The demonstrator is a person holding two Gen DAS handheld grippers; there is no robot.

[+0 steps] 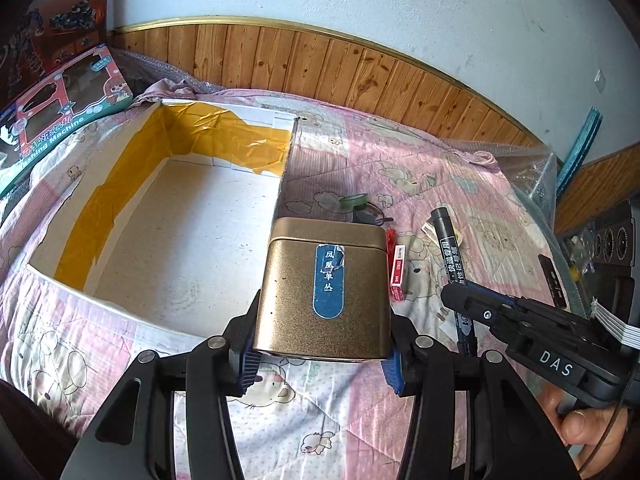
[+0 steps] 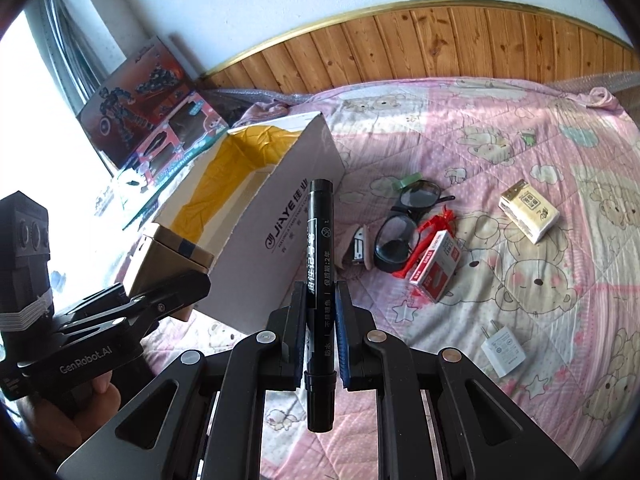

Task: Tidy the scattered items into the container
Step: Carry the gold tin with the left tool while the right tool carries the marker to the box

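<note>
Both grippers loaded, heading for the white cardboard box (image 1: 180, 216) with yellow tape lining.

Left gripper (image 1: 320, 354) is clamped on the gold square metal tea tin (image 1: 324, 288), held just outside the box's near right corner; right gripper (image 2: 320, 340) is clamped on the black marker pen (image 2: 319, 272), right of the box. Box looks empty (floor bare). Best to carry the tin over the wall, lower to the floor, then release; the pen after, so the grippers don't collide. Glasses (image 2: 404, 220) and the red staple box (image 2: 436, 268) wait right of the box.

Left gripper (image 1: 322, 344) jaws clamp a gold tin (image 1: 324, 292), held just right of the open white box (image 1: 160, 216) on the bed (image 1: 420, 168). At right, the right gripper (image 1: 464, 300) grips a black marker (image 1: 454, 256). Red staple box (image 1: 399, 278) lies between.
</note>
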